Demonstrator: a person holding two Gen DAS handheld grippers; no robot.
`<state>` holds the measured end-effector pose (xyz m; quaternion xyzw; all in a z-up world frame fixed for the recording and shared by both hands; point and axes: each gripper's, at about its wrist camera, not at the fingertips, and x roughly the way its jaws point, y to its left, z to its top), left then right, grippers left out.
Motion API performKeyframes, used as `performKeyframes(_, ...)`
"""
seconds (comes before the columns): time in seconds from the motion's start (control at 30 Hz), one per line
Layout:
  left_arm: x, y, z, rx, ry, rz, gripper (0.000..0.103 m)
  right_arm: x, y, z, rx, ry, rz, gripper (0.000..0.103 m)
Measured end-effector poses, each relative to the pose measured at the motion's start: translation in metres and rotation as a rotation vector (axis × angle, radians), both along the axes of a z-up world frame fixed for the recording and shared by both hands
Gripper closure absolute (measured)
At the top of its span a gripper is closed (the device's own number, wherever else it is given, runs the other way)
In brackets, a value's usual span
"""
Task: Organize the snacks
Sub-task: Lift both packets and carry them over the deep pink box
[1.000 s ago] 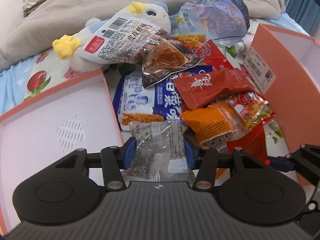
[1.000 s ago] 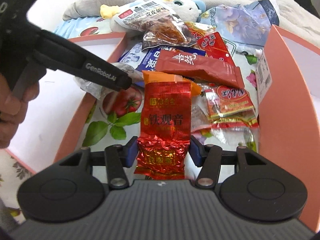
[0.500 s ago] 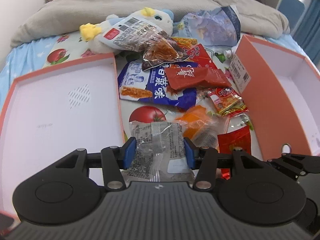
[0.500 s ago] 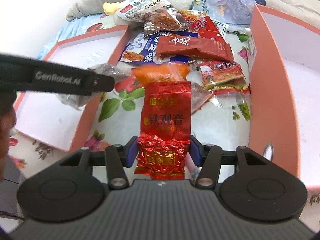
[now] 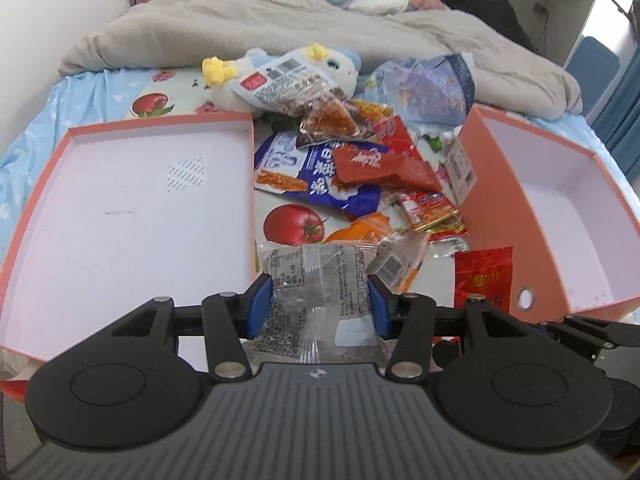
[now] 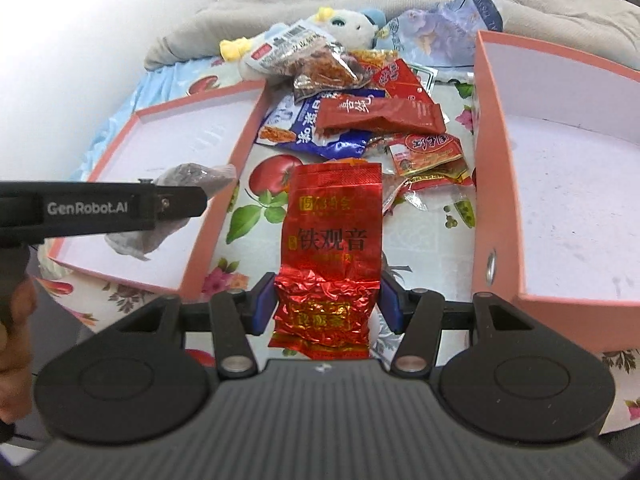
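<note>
Both packets are riding high above the bed, each pinched only by its edges. The left gripper [image 5: 319,306] is clamping a clear wrapped snack [image 5: 316,280] between its blue pads; the film is crinkling and looks slippery, so a quick swing toward the left box [image 5: 120,208] could let it slide out and fall short onto the rim or the sheet. The right gripper [image 6: 326,306] is grasping a red foil tea packet [image 6: 330,248] near its lower end, leaving most of the length standing free ahead of the fingers. That free end is likely to flop and could catch the wall of the right box [image 6: 490,184].

Both grippers are angling steeply downward over the gap between the boxes, with the snack pile [image 5: 360,168] lying beyond them. A hand [image 6: 14,320] is gripping the left tool at the frame's edge.
</note>
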<state>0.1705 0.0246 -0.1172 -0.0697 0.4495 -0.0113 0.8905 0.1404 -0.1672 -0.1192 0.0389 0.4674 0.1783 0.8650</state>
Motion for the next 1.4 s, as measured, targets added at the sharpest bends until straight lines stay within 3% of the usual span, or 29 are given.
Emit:
performKeyframes(0.43,-0.009,-0.016,0.050,-0.044,-0.098,0.010,0.047,0.000,-0.031,0.043,0.058,-0.065,-0.075,0.047)
performKeyframes(1.03,0.027,-0.082,0.122,-0.104,-0.260,-0.117,0.047,0.018,-0.096,0.118,0.076,-0.241,-0.169,0.047)
performKeyframes(1.4,0.060,-0.146,0.124,-0.151,-0.249,-0.217,0.047,0.031,-0.152,0.125,0.047,-0.285,-0.251,0.047)
